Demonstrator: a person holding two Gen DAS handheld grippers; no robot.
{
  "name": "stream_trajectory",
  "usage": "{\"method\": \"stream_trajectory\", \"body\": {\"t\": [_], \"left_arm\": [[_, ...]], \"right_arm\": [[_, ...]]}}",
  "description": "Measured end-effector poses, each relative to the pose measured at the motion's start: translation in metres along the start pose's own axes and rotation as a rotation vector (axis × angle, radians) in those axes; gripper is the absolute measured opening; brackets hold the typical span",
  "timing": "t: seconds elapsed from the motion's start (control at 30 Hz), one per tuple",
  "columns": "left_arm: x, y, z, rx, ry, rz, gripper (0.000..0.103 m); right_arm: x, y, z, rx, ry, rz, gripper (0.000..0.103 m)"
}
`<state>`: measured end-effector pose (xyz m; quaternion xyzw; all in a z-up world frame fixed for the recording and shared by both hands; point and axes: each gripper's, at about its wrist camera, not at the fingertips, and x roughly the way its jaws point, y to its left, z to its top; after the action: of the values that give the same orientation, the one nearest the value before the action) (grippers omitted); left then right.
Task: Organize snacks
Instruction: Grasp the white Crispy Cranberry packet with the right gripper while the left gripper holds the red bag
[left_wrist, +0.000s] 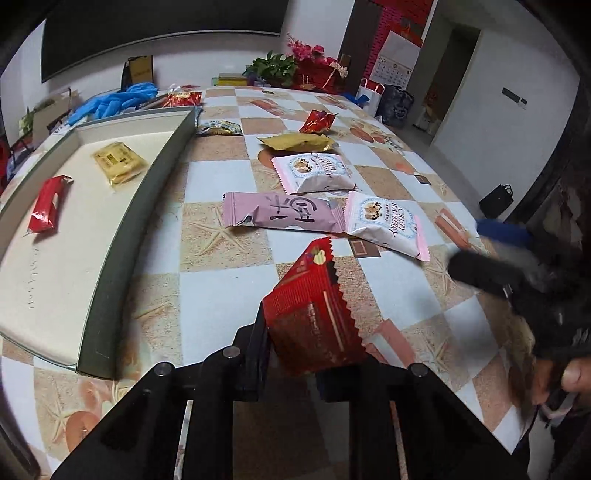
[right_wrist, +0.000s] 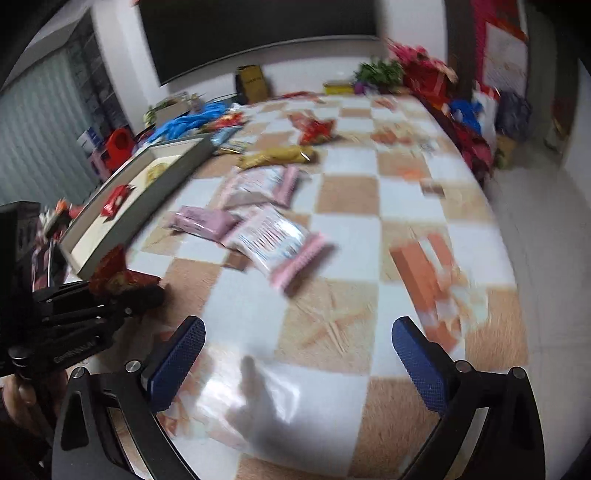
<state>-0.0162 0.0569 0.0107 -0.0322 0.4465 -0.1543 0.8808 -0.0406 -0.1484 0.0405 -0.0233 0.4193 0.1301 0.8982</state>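
Fingers of my left gripper pinch a red zigzag-edged snack packet; the shallow cream tray lies up-left. Right gripper gapes empty.

Home: patterned tablecloth, flowers, wall calendar.

Red zigzag-edged snack packet tilted above checkered table, clamped between jaws.

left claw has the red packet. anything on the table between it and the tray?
Nothing. In the left wrist view, only bare checkered tablecloth lies between the red packet held in the left claw and the tray.
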Motion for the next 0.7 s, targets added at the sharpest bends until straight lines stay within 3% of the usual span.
{"method": "stream_trajectory", "body": {"t": [0.07,0.17,0.3,0.33,0.37,0.43,0.7], "left_arm": [[0.0,-0.003,-0.001,0.017,-0.006,0.014,0.022],[0.0,-0.005,-0.002,0.03,-0.011,0.024,0.022],[0.0,-0.004,-0.002,0.018,-0.01,0.047,0.022],[0.001,-0.004,-0.001,0.025,-0.009,0.07,0.022],[0.001,-0.003,0.0,0.034,-0.009,0.096,0.022],[0.003,0.001,0.002,0.026,-0.012,0.091,0.022],[0.005,-0.003,0.001,0.048,-0.027,0.128,0.022]], "right_arm": [[0.007,0.009,0.015,-0.036,-0.002,0.0,0.102],[0.05,0.021,0.039,-0.115,0.088,-0.054,0.102],[0.093,0.029,0.042,-0.237,0.166,-0.107,0.101],[0.093,0.027,0.042,-0.222,0.155,-0.067,0.092],[0.092,0.023,0.042,-0.19,0.159,-0.004,0.072],[0.085,0.018,0.042,-0.148,0.142,-0.016,0.042],[0.055,0.032,0.005,-0.01,0.071,-0.031,0.042]]}}
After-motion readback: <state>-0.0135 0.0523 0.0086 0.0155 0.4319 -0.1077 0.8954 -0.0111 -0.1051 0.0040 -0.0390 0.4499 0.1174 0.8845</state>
